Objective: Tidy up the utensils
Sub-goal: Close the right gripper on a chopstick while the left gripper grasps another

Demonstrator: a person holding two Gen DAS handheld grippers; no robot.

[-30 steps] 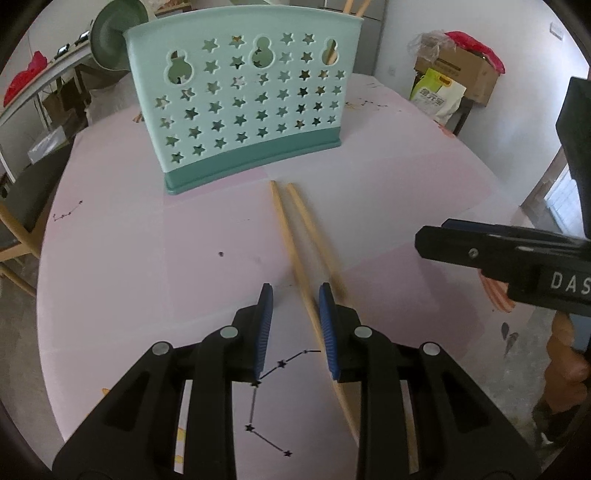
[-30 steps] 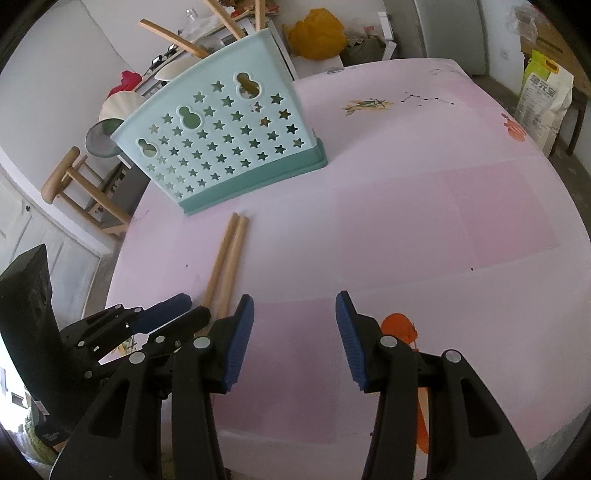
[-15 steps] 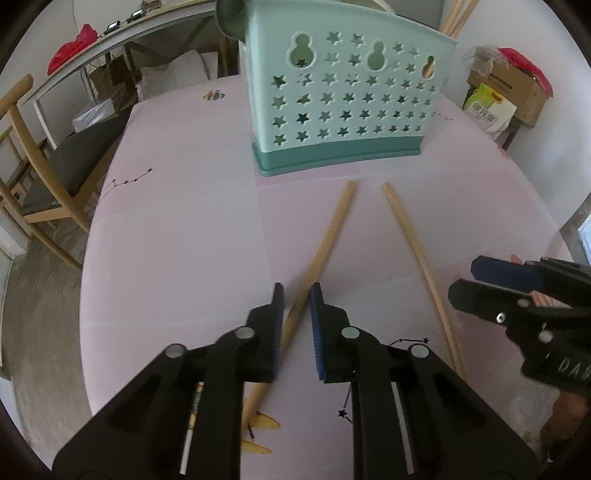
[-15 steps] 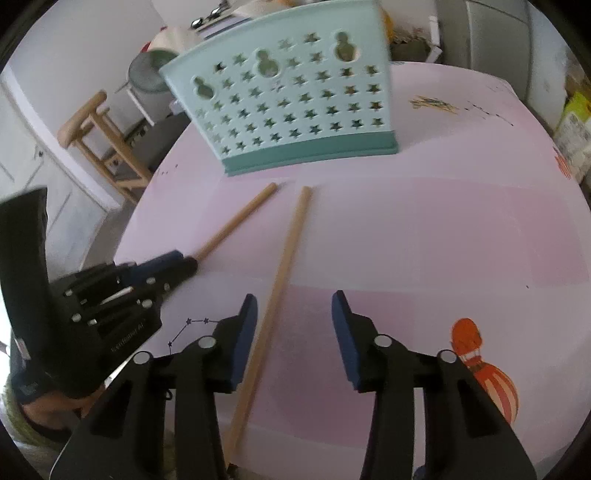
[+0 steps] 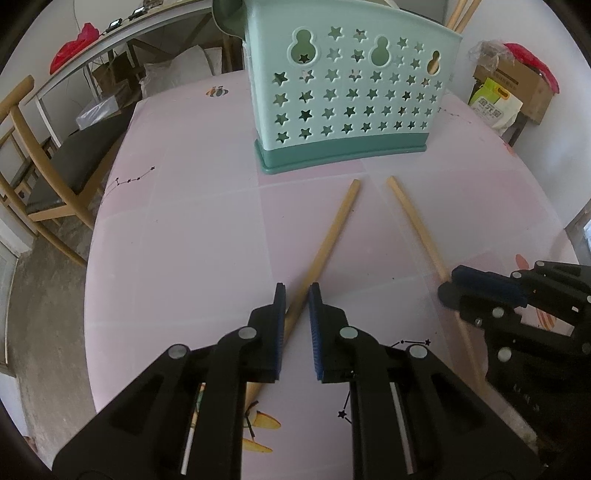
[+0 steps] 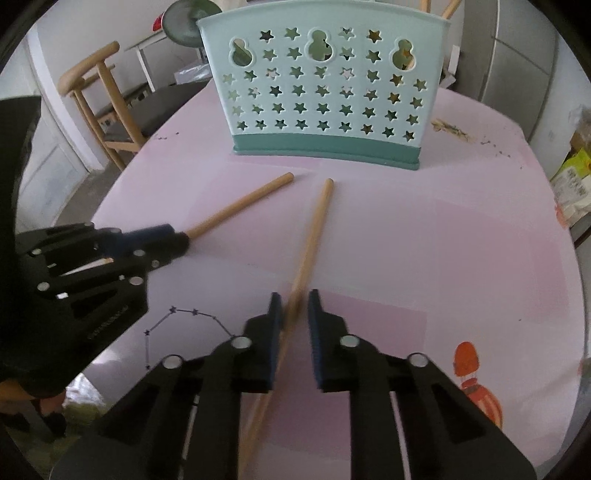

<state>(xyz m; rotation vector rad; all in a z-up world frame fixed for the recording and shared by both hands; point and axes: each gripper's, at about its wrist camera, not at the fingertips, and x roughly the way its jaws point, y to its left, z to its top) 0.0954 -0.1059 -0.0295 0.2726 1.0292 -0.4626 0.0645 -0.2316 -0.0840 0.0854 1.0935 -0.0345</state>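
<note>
The task stands at an early-to-middle stage: some wooden sticks (image 5: 461,14) already stand in the teal star-pattern holder (image 5: 351,96), their tips showing above its rim at 1 o'clock in the left wrist view, while two chopsticks lie on the pink table (image 5: 184,240) in front of it. The left chopstick (image 5: 332,236) runs from just below the holder's base toward 6 o'clock and passes between the blue pads of the left gripper (image 5: 296,295). That gripper's jaws stand nearly together on the stick, and the grip reads as made. The right chopstick (image 6: 314,236) runs likewise toward 6 o'clock in the right wrist view, between the pads of the right gripper (image 6: 293,301). Its jaws are closing; a narrow gap remains on the right-hand side, so the clamp is judged not yet complete. Both chopsticks lie flat on the table, their far ends near the holder at 12 o'clock but apart from it. Remaining work, as judged: finish the right-hand grip, lift both chopsticks, stand them upright and drop them into a holder compartment.
</note>
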